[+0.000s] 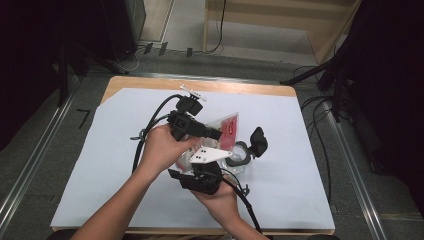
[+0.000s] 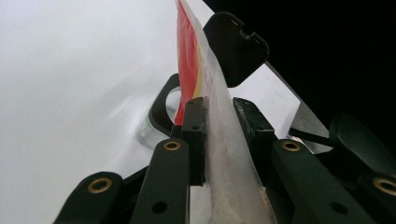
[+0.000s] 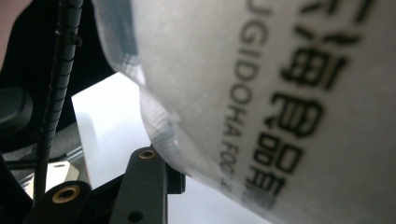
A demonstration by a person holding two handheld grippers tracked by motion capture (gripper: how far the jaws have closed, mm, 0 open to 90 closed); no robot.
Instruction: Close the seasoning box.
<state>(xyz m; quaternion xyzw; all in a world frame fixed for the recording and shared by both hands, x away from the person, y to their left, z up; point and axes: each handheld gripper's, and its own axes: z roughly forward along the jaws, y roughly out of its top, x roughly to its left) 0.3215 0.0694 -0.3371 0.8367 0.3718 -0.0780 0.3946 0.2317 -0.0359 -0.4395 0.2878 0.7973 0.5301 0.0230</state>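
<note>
Two hands work close together near the middle of the table [image 1: 75,165], which is covered with a white sheet. Between them is a clear plastic bag [image 1: 227,131] with a red label and printed letters.

The left tongs [image 2: 219,126] are narrow, and an edge of the bag stands between the two jaws. In the left gripper view the left jaw lies against the film, while the right jaw stands just beside it; whether this one presses on the film, I cannot tell. In the high view these tongs [image 1: 216,134] point to the right, held by the left hand [image 1: 162,147], and their tip is at the red part of the bag.

The right tongs [image 1: 200,172] are held by the right hand [image 1: 220,200], nearer to the person, with the grey three-cornered plate on top. In the right gripper view the bag [image 3: 261,93] hangs very close over the left jaw (the printed letters are large and a little blurred) and it touches this jaw near its tip. The other jaw is hidden behind the bag, so I cannot say if these tongs grip it or how wide they stand.

Just right of the bag, on the table, lies a black headset-like object [image 1: 252,147] with a pad and a curved band. In the left gripper view the same object [image 2: 238,46] is behind the bag.
</note>
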